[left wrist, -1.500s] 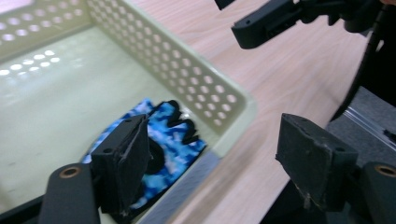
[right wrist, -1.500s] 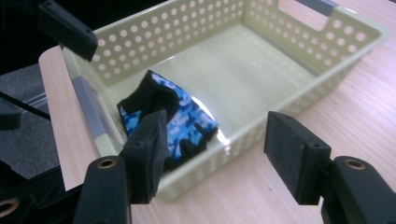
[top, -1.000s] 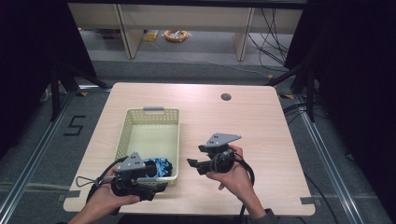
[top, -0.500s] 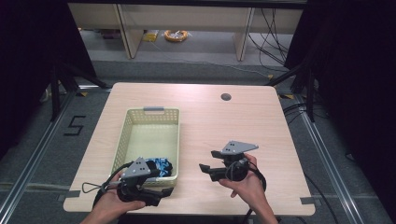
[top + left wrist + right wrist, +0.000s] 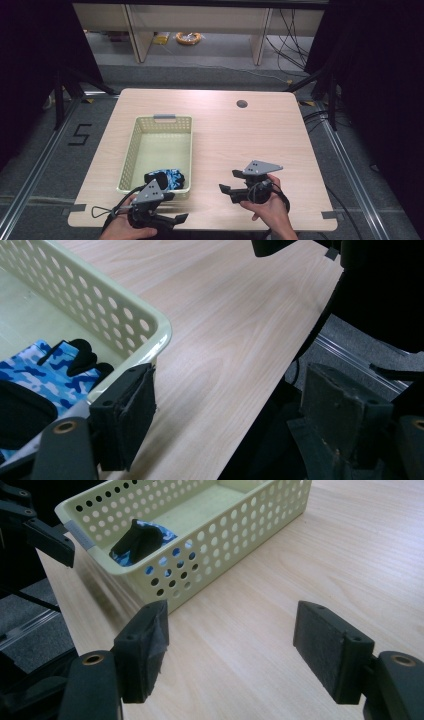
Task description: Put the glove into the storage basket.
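Beside the left hand-held gripper (image 5: 167,212), the glove (image 5: 165,178) lies in the basket (image 5: 131,150).

Basket (image 5: 131,150) blocks left; bare table (image 5: 240,140) right offers free passage

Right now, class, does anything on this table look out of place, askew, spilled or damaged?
Nothing stands out. The perforated basket sits square on the table, undamaged, with the blue camouflage cloth bundled inside its near end. Nothing has spilled. Both the left gripper and the right gripper are open and hold nothing.
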Demonstrator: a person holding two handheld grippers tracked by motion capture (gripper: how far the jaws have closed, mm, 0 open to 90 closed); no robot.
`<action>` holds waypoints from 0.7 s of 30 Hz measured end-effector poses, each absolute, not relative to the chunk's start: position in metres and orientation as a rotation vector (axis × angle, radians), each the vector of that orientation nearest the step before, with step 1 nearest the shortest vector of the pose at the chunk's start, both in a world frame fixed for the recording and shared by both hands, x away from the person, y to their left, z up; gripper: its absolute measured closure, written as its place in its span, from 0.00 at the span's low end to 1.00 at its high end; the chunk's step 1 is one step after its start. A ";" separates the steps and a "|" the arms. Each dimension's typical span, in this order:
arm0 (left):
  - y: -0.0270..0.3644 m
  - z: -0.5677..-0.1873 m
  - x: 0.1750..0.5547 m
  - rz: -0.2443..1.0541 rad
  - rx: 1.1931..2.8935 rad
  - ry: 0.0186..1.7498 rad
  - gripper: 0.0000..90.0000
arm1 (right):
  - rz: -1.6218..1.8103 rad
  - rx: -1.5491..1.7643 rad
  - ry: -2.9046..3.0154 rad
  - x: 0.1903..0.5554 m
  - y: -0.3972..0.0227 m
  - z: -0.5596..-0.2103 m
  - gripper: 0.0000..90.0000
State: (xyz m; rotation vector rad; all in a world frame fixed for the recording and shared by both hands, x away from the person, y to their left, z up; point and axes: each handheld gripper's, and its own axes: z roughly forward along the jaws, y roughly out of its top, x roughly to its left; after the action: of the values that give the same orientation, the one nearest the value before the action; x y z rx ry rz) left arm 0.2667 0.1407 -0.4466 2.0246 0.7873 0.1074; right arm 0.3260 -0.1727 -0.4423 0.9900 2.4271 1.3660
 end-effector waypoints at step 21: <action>0.145 -0.474 0.257 0.119 2.047 0.782 0.22 | 1.451 1.029 2.419 0.303 -0.170 -0.457 0.26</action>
State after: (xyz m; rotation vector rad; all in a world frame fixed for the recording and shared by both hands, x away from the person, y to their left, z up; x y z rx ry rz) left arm 0.2567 0.1449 -0.4742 2.0466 0.7817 0.1190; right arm 0.3026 -0.1703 -0.4570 1.0293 2.4186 1.4510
